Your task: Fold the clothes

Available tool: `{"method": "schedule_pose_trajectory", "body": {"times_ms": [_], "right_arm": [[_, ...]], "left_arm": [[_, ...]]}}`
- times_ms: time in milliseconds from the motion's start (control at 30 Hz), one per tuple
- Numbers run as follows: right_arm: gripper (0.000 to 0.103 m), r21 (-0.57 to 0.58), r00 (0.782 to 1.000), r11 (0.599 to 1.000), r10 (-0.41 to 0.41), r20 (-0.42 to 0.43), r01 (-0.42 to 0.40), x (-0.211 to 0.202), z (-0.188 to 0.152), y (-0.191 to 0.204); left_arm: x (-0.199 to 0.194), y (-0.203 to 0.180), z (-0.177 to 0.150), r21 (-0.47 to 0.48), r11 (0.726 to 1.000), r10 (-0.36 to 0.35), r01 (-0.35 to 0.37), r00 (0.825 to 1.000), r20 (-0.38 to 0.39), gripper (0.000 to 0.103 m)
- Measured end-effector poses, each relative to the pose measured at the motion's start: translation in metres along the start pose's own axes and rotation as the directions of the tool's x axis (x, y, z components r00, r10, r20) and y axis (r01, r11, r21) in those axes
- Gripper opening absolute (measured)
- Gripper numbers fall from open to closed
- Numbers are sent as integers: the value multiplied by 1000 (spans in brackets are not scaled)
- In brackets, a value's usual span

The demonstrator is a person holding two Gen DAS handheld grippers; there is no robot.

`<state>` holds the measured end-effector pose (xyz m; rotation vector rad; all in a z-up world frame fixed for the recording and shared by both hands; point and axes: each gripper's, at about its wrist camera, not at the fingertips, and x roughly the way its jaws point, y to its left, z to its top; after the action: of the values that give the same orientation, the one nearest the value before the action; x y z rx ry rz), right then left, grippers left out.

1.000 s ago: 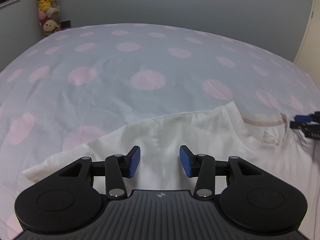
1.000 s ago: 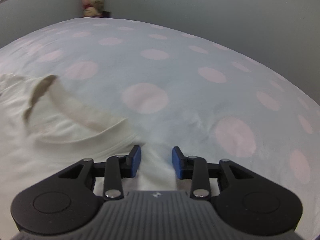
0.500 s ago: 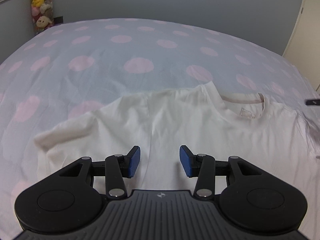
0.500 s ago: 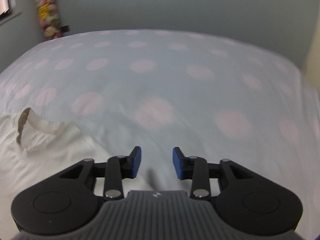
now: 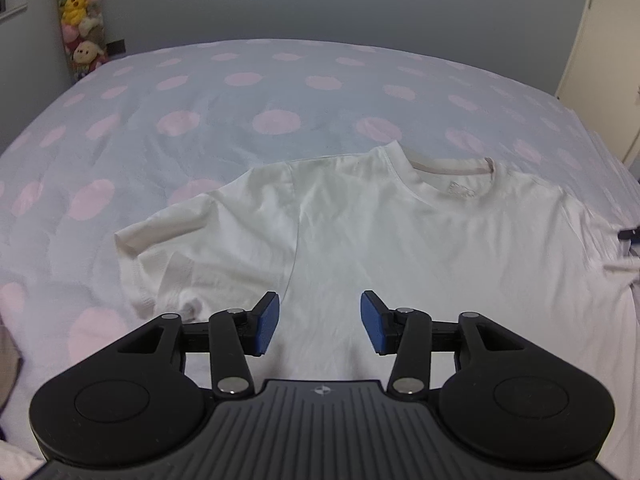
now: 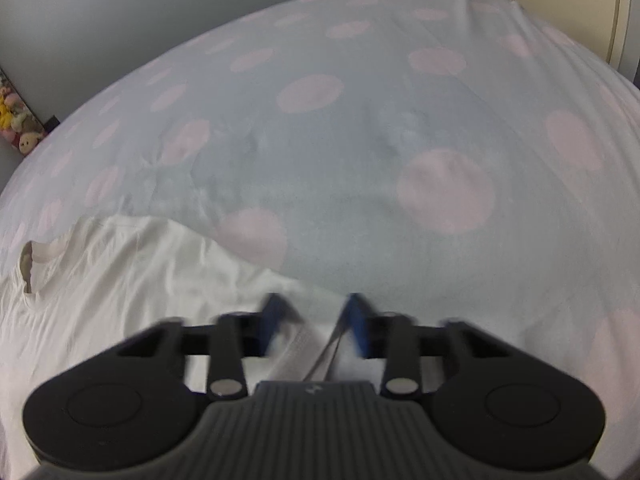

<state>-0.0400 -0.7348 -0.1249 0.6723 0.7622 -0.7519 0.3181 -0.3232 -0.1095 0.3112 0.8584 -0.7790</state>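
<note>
A white T-shirt [image 5: 400, 232] lies spread on the bed, collar [image 5: 452, 168] at the far side, left sleeve [image 5: 168, 220] crumpled and partly folded over. My left gripper [image 5: 320, 322] is open and empty, above the shirt's chest. In the right wrist view the shirt [image 6: 120, 288] fills the lower left, collar [image 6: 36, 256] at the far left. My right gripper [image 6: 314, 326] is open and blurred, with the shirt's right sleeve hem [image 6: 308, 352] lying between its fingers. The right gripper's tip [image 5: 630, 236] shows at the right edge of the left wrist view.
The bed has a pale blue sheet with pink dots [image 5: 276, 122]. Stuffed toys [image 5: 80, 20] hang in the far left corner. A cream door [image 5: 608, 40] stands at the right. A grey wall runs behind the bed.
Both grippers pulled back and rose, so more of the shirt shows. The right gripper swung right toward the shirt's right sleeve and its view is now blurred.
</note>
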Motion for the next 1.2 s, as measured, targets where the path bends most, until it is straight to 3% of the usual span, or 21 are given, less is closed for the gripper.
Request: {"method": "schedule_pose_trajectory", "body": {"times_ms": [167,300,500,633,800,1067,1133,1200], "right_arm": [[12,-61,996,996,63,68,-59,-27,18,32],[12,-127,982,979,170,82,-159,-58,27,73],[12,-222,961,936,276,-20,-273,-62,8,154],[12,-282,963,920,258,-83,-271,-36,-14,193],[30,-273,965,926,240,-103,-260,-18,-24,194],[31,-354,976,910,212,-50,-216,-61,-45,159],[39,-406,980,894,194,-36,-192,-72,-59,150],[39,-460,986,874,163,-25,-156,-76,-78,142]], "left_arm": [[-14,8,-7,-10,1000,5,-5,1000,14,44],[-18,18,-19,-57,998,-5,6,1000,9,44],[-32,29,-37,-81,997,-15,16,1000,8,44],[-45,39,-45,-92,996,-17,19,1000,15,44],[-59,51,-54,-107,994,-17,19,1000,21,44],[-58,67,-71,-171,985,-2,3,1000,6,45],[-60,66,-75,-166,986,-3,3,1000,1,45],[-63,64,-77,-159,987,0,0,1000,1,45]]}}
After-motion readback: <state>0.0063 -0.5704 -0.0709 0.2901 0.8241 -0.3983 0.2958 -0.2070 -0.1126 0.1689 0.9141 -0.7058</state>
